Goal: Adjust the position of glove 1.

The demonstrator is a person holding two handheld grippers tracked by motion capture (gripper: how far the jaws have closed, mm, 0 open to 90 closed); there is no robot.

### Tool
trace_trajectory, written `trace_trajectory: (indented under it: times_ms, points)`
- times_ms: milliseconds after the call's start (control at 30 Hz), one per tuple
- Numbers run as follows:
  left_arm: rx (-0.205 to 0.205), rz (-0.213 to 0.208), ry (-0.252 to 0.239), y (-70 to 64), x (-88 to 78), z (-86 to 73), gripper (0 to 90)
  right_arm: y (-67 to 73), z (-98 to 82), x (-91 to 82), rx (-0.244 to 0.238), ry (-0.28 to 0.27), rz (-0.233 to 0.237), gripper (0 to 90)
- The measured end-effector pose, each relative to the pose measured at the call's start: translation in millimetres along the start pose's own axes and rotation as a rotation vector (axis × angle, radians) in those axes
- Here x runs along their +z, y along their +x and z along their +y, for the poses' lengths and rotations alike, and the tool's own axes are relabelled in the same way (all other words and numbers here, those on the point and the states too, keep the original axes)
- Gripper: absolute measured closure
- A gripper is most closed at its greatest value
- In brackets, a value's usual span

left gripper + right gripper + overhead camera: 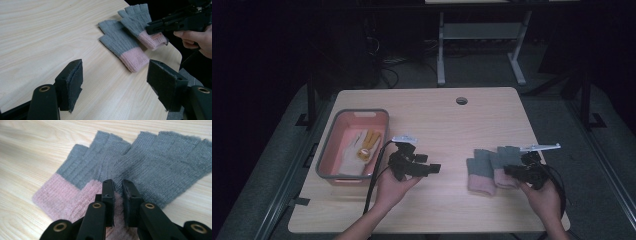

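The right tongs point(117, 195) hide the nearer glove's point(160, 175) pink cuff, perhaps gripping it.

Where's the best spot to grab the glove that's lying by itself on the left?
Grab the left glove by its pink cuff, coming from the table's near edge. It lies flat, the cuff is thick and points toward the person, and it lies clear of the other glove.

Nothing to read here. No words or numbers on anything. A small tag on one glove point(155, 36) is too blurred.
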State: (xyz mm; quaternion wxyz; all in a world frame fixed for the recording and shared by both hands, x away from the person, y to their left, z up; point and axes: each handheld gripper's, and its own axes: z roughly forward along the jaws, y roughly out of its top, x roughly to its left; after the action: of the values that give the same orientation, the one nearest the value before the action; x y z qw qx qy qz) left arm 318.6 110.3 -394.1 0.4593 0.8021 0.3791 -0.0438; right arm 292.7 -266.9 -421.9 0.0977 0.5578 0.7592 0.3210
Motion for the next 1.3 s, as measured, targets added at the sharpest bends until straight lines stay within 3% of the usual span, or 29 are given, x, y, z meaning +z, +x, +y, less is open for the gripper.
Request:
trace_trajectory:
  times_ms: [633,1300]
  points:
    - [0.002,0.004,0.0,0.8,-1.3,-1.0,28.9,27.5,11.3,4.9,-0.016,-0.039,0.044,80.5]
    - [-0.001,0.005,0.001,0.9,0.3,-3.7,28.5,47.0,8.8,28.8,-0.013,-0.022,0.063,79.9]
